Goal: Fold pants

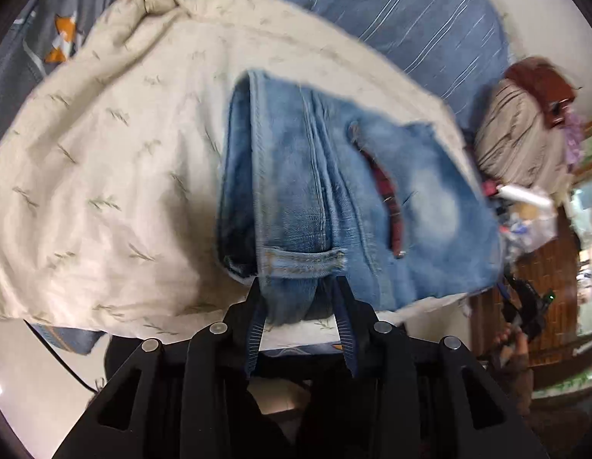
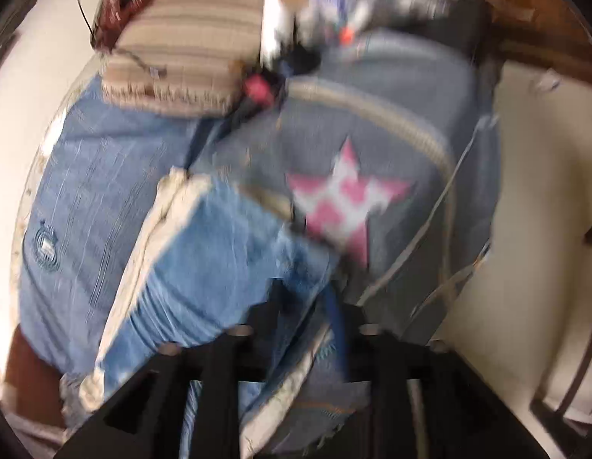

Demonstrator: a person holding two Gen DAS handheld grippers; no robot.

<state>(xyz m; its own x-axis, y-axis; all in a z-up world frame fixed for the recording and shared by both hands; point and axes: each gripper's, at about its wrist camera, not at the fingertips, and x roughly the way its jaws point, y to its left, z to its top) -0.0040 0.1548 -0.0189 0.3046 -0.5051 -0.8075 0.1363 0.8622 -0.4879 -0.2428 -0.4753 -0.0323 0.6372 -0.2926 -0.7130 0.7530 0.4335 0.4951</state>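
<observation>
Nearest in the left wrist view, the left claw (image 1: pixel 297 302) is clamped on the waistband end of the jeans (image 1: pixel 334 191), just below a belt loop (image 1: pixel 303 258), with denim bunched between its fingers. In the blurred right wrist view, the right claw (image 2: pixel 307 306) seems closed on a frayed edge of the jeans (image 2: pixel 219 252), though the blur leaves the exact grip hard to read. The pants lie already doubled into a narrow stack on a cream blanket (image 1: pixel 104 160) spread over the bed, so the step in hand looks like carrying one end across for a further fold. The next move probably calls for both claws to travel together, keeping the layers aligned, then lowering the held end squarely onto the rest. Farther off lie a blue striped sheet (image 1: pixel 391 7) and a grey quilt with a pink star (image 2: pixel 345 199); beyond them sit a beige striped pillow (image 2: pixel 188 49), assorted clutter, and wooden furniture to the right.
</observation>
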